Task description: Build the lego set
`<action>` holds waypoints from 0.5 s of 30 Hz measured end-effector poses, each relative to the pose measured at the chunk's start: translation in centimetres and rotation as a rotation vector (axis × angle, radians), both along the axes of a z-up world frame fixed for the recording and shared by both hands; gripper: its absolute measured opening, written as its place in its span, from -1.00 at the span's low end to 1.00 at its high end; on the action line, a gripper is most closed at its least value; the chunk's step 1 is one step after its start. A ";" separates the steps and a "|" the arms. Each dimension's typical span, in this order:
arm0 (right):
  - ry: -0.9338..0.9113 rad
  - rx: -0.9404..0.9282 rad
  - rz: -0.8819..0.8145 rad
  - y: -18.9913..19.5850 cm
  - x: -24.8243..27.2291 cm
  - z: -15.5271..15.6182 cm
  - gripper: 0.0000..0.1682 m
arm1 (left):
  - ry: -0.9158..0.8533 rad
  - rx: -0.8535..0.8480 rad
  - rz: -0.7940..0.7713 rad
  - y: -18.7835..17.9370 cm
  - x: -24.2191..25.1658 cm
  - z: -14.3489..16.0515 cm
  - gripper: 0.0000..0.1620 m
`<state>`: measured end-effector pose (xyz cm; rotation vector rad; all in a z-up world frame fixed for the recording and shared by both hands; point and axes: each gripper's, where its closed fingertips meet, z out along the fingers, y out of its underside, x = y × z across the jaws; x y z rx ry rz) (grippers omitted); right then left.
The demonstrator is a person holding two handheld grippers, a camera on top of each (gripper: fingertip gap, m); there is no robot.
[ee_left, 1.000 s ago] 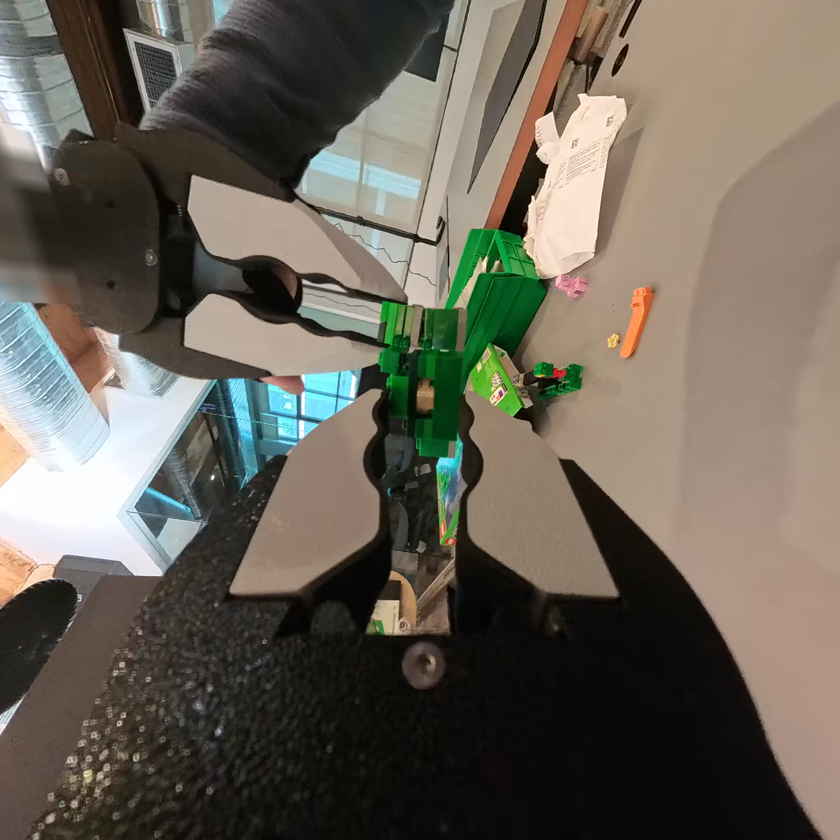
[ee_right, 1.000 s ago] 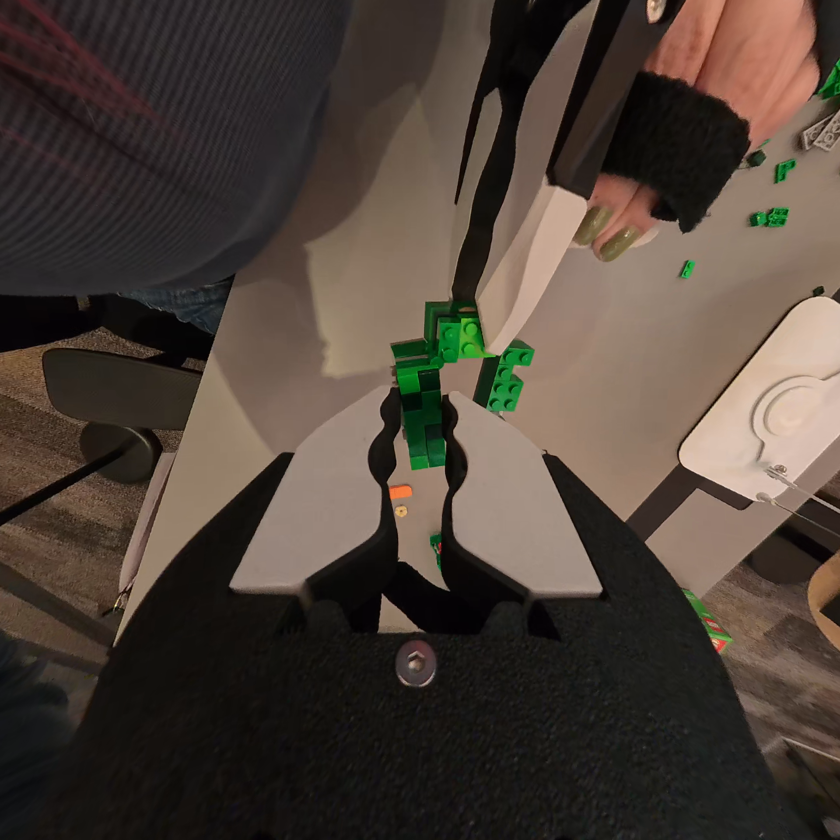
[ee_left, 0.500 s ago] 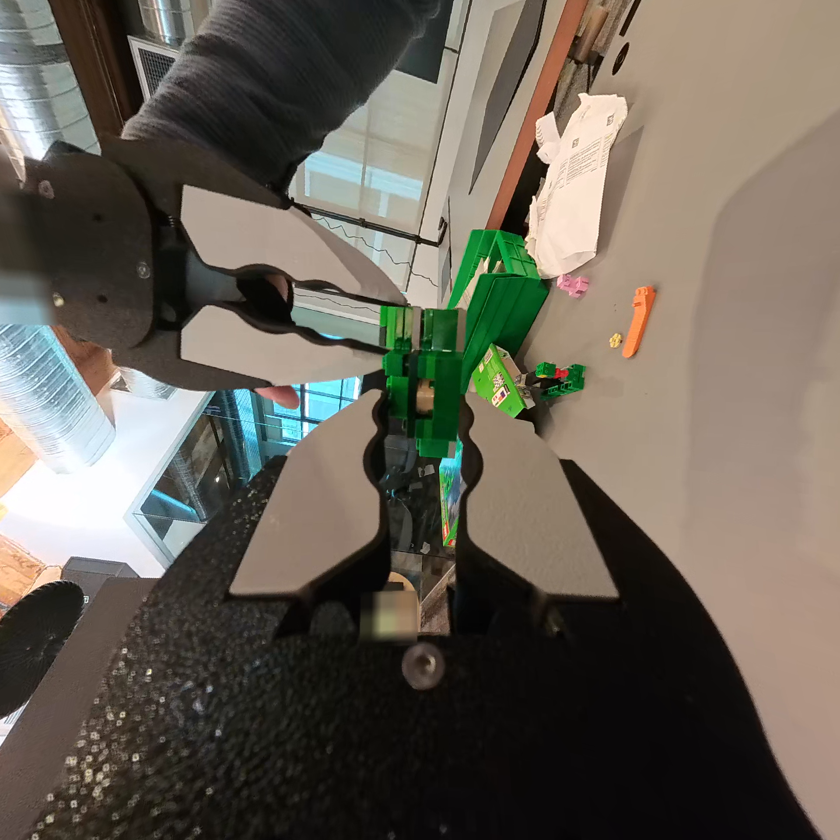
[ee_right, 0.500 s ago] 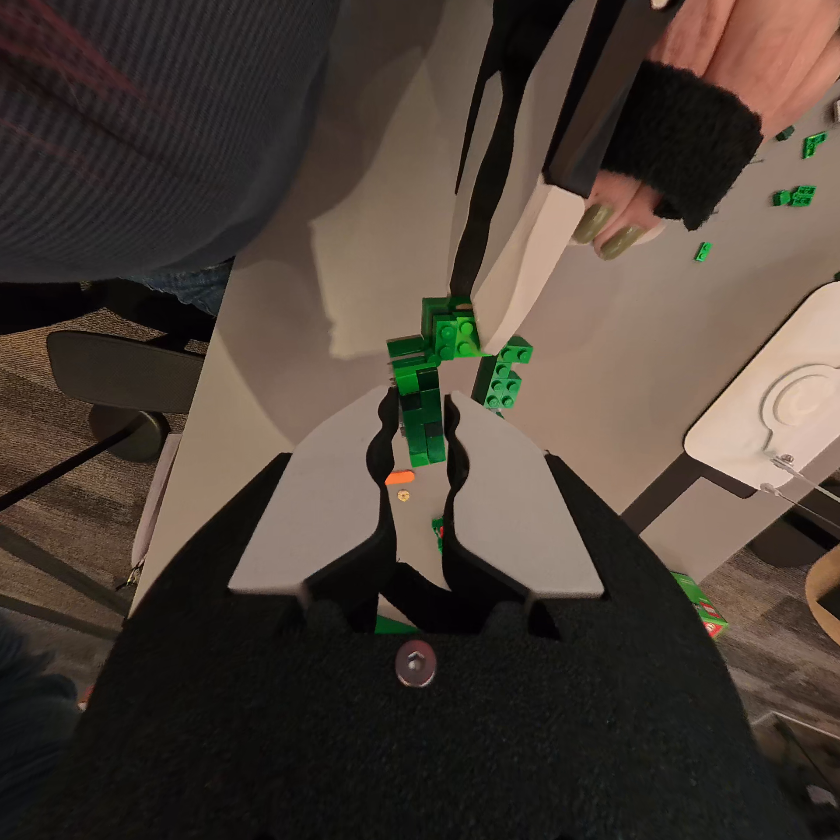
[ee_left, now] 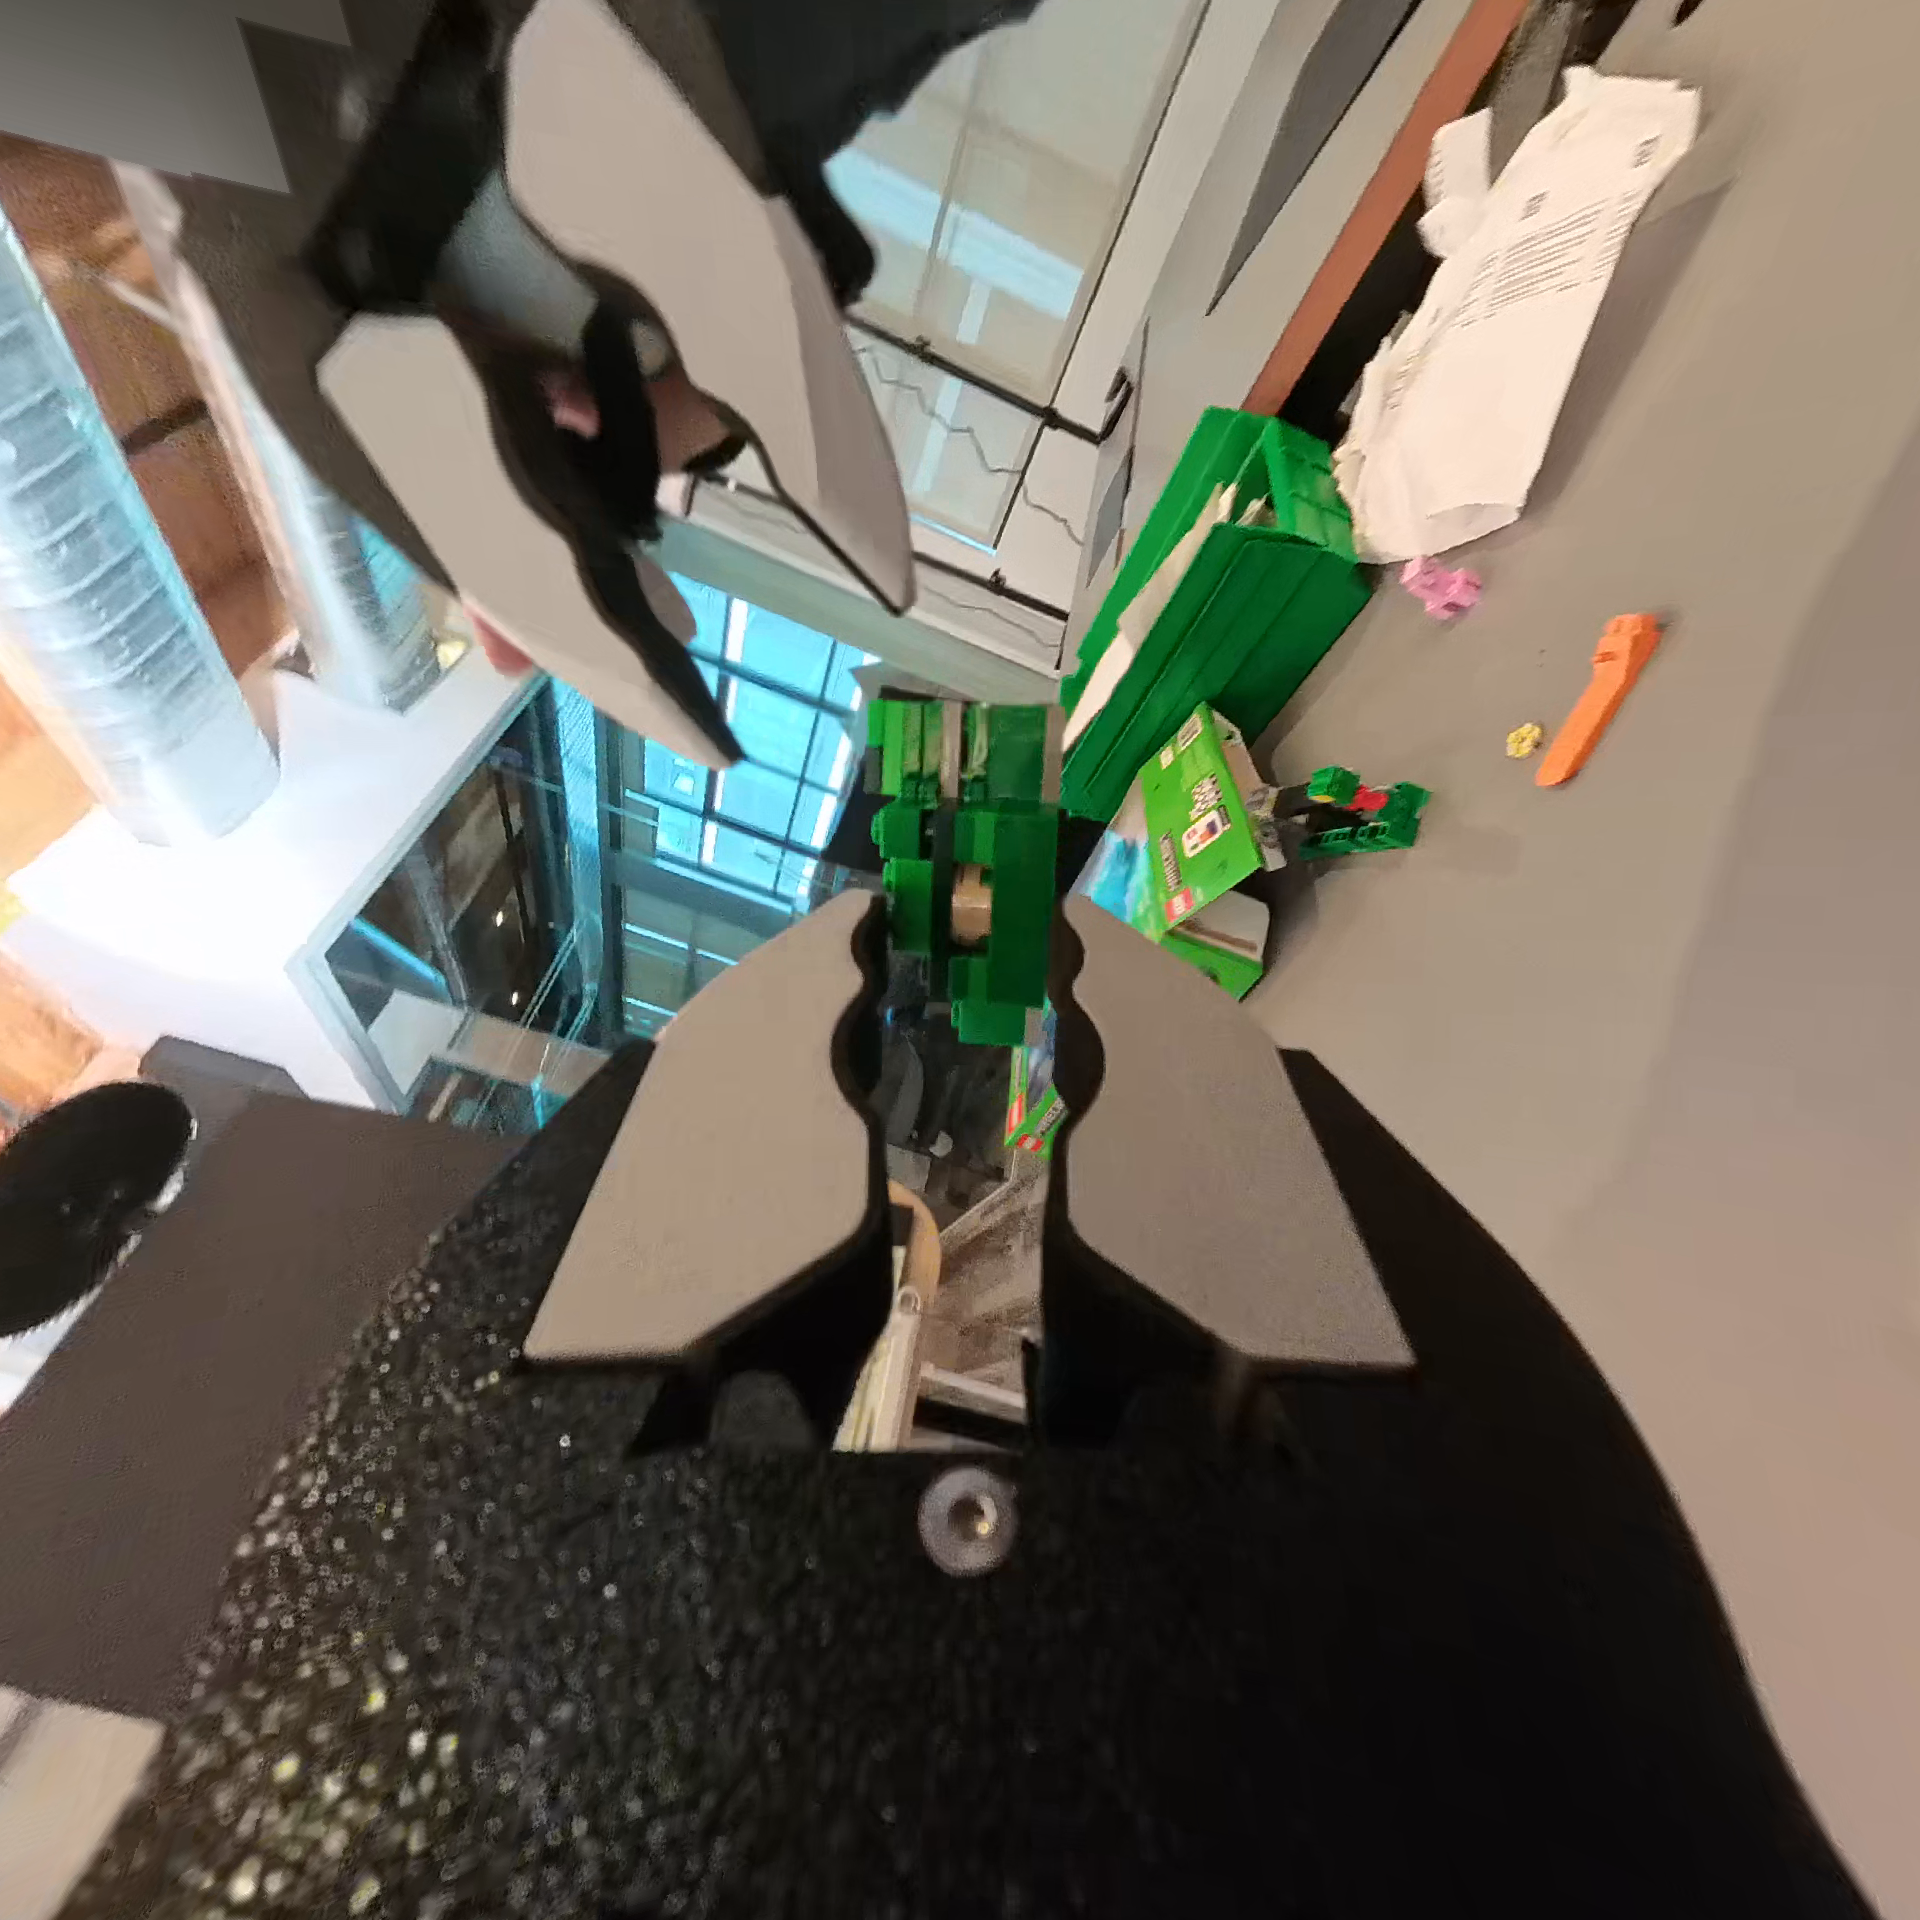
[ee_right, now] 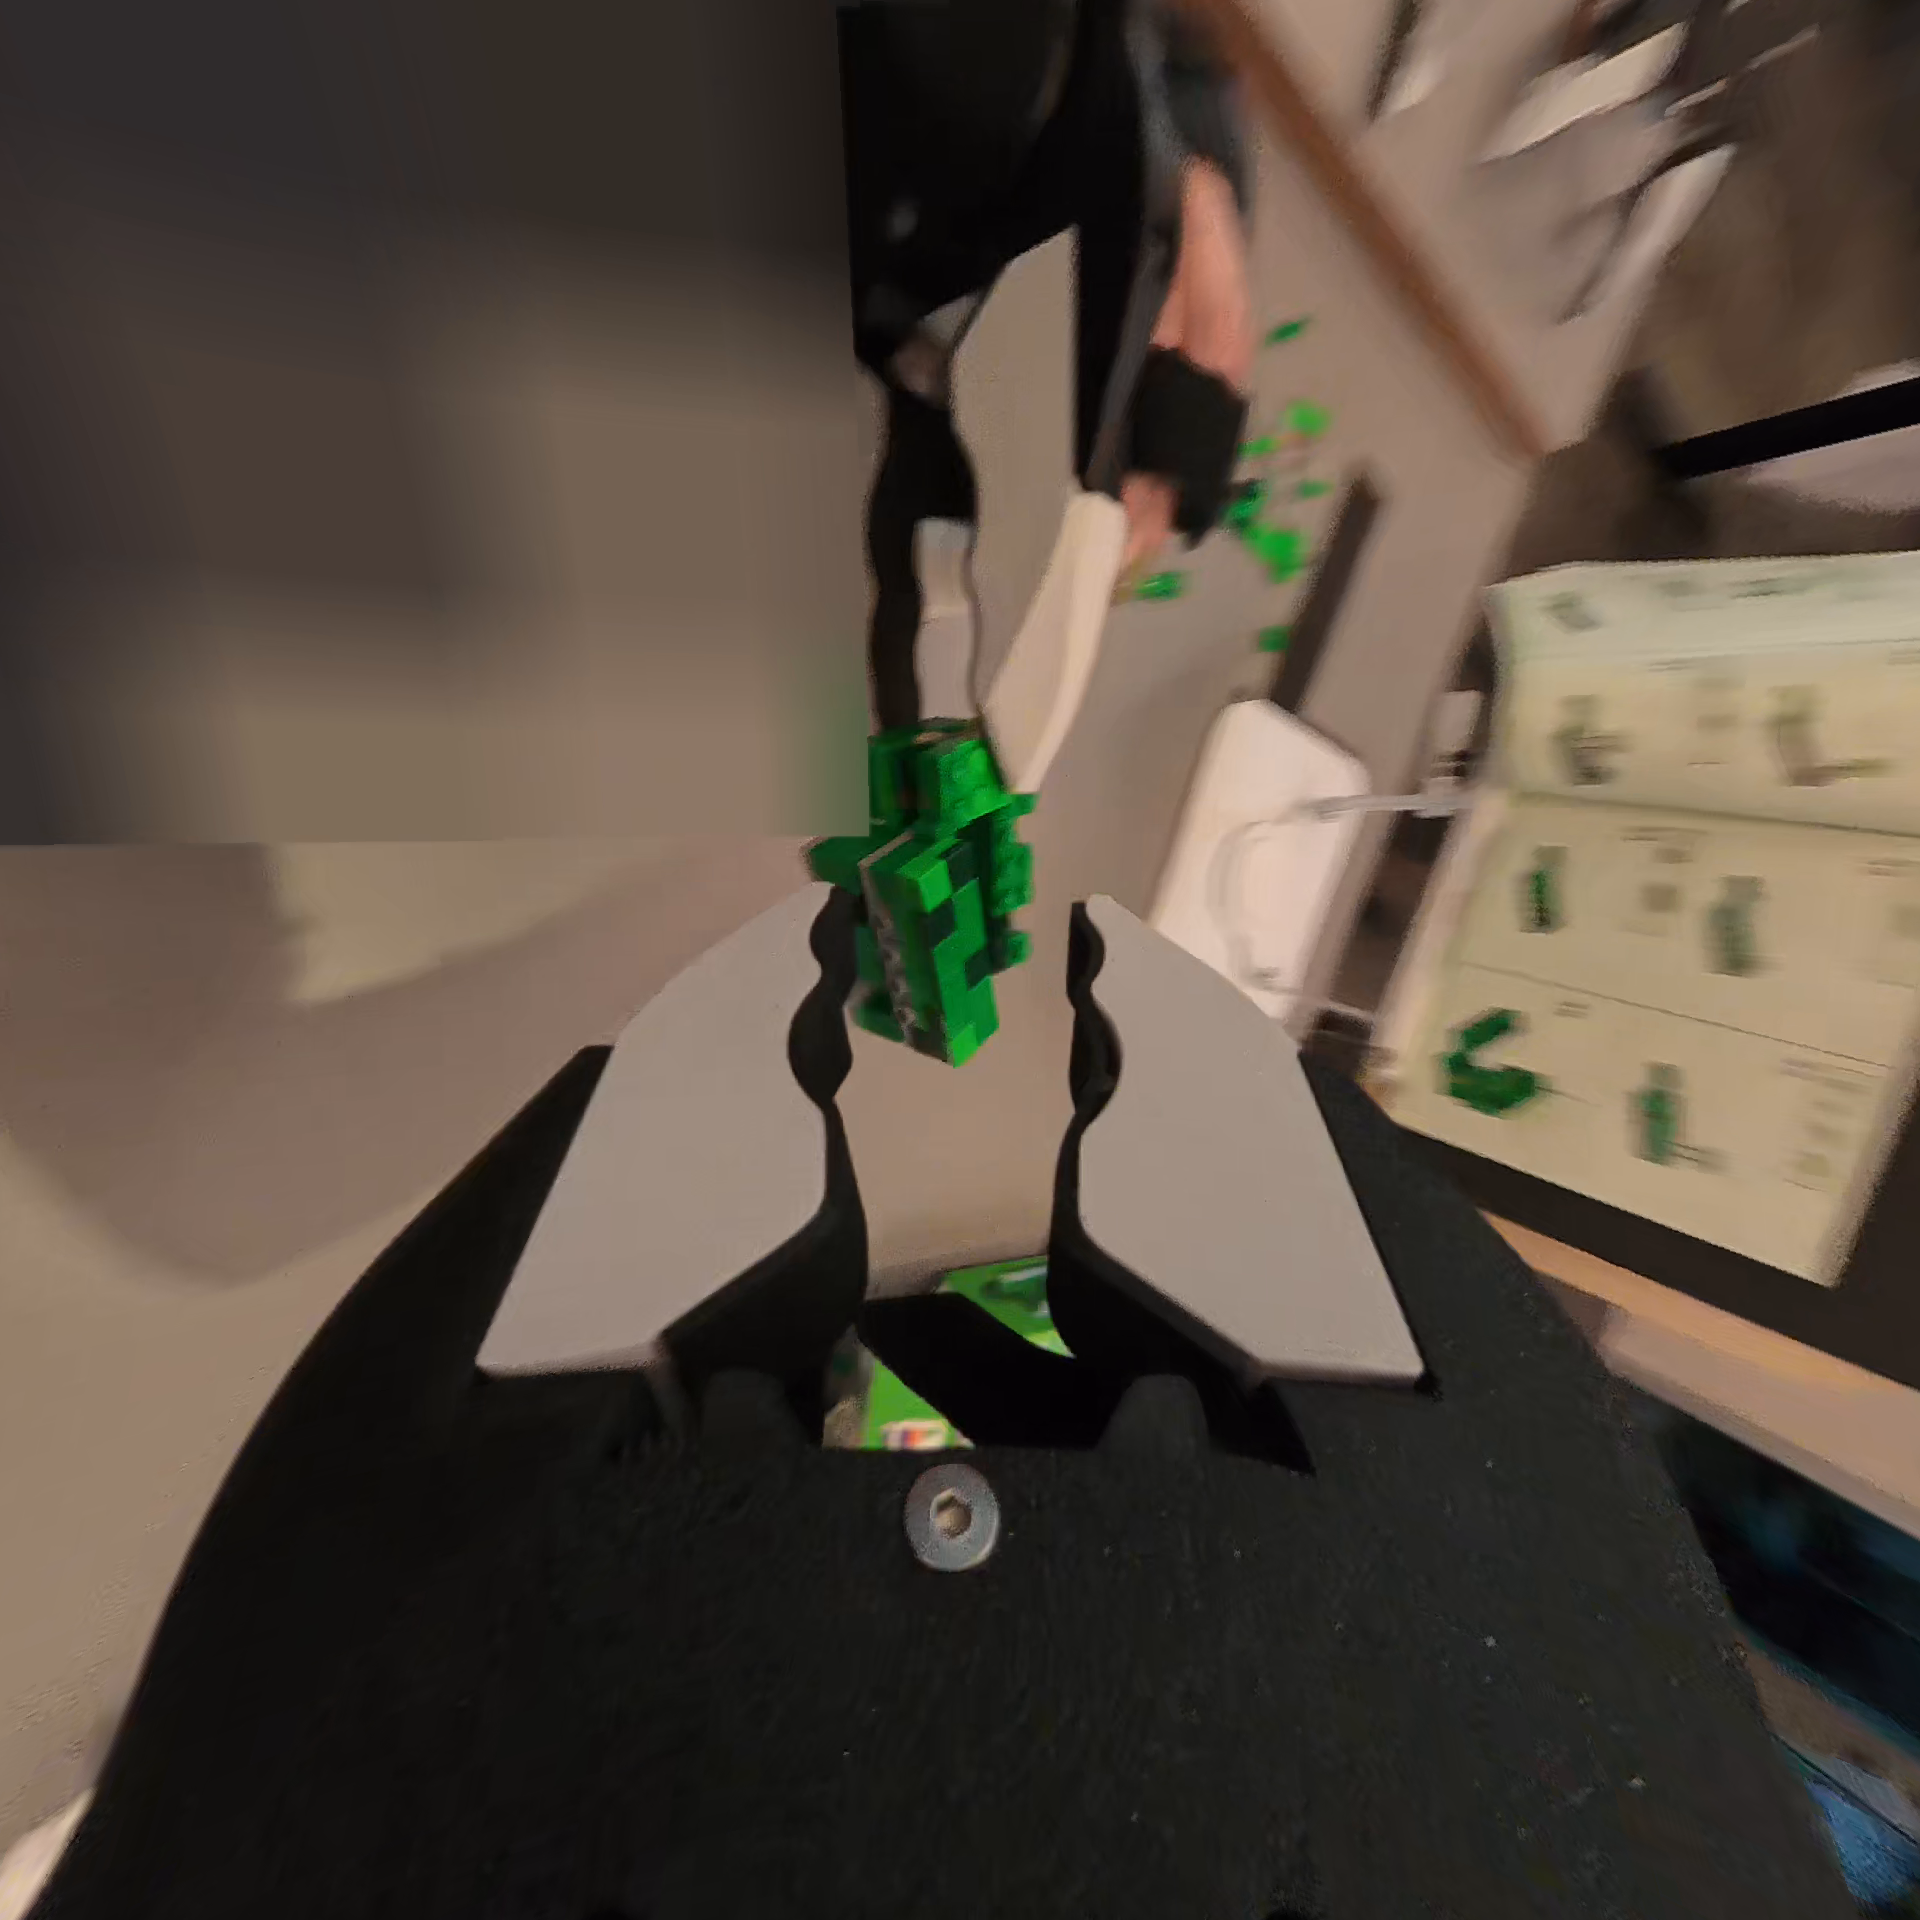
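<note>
A green lego build (ee_left: 997, 883) is held in the air between the fingertips of my left gripper (ee_left: 971, 904), which is shut on it. In the right wrist view the same build (ee_right: 935, 904) hangs from the left gripper's fingers (ee_right: 1049, 644) coming in from above. My right gripper (ee_right: 956, 904) is open, with its jaws spread on either side of the build's lower end and not clamping it. In the left wrist view the right gripper (ee_left: 816, 681) is up and to the left of the build, apart from it. The right wrist view is motion-blurred.
On the grey table (ee_left: 1662, 1143) lie a green box (ee_left: 1216, 603), a smaller printed box (ee_left: 1195, 821), white papers (ee_left: 1496, 260), an orange separator tool (ee_left: 1600, 707), a pink piece (ee_left: 1439, 587) and a small green-red build (ee_left: 1351, 810). An open instruction booklet (ee_right: 1662, 883) and loose green pieces (ee_right: 1268, 499) show in the right wrist view. There is about 5 cm between the tips of the two grippers.
My right gripper has opened, let go of the green build and swung up and away from it. The left gripper still holds the build.
</note>
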<state>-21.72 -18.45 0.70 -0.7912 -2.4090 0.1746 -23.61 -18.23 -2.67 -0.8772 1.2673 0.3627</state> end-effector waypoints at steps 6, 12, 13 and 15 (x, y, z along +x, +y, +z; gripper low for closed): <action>0.443 0.159 0.014 0.1 -0.6 3.2 -0.32 | -0.168 -0.047 -0.093 -0.6 -1.1 2.7 -0.65; 0.659 0.034 0.114 -2.0 0.1 4.0 -0.19 | -0.305 -0.098 -0.255 -2.0 -1.9 4.9 -0.63; 0.685 0.008 0.127 -2.3 0.0 4.1 -0.16 | -0.317 -0.103 -0.281 -2.3 -1.8 5.1 -0.62; 0.712 0.006 0.141 -2.5 -0.3 4.1 -0.15 | -0.342 -0.115 -0.321 -2.7 -1.8 5.6 -0.65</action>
